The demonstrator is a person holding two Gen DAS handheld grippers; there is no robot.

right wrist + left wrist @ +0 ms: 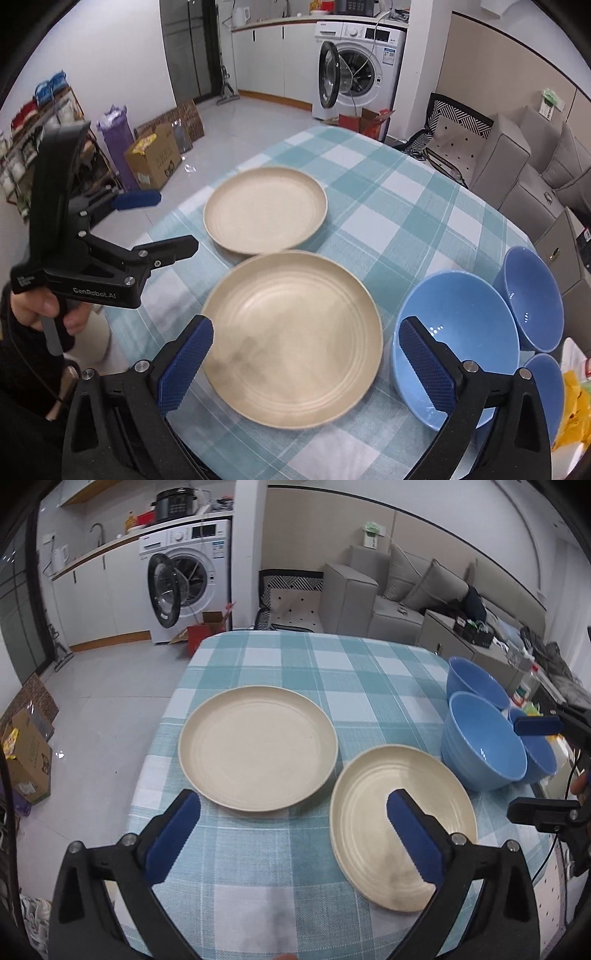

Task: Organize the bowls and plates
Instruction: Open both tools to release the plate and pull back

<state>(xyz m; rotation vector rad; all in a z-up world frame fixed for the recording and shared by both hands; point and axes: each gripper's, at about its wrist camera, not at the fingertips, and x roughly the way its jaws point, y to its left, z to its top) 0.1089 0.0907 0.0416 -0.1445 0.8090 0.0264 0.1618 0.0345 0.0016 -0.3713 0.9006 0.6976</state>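
While the left wrist view looks steeply down at the checked worktop (pixel 258 657), the left hand-held gripper (pixel 291 834) hangs above it with jaws spread wide and nothing between them. One cream plate (pixel 258 753) lies at centre frame, a second plate (pixel 369 812) lower right, and blue bowls (pixel 484 746) cluster at the right edge.

From the right wrist view, the right hand-held gripper (pixel 306 362) is equally wide and empty, tilted down over the nearer plate. At far left a hand (pixel 40 310) grips the other tool's handle.
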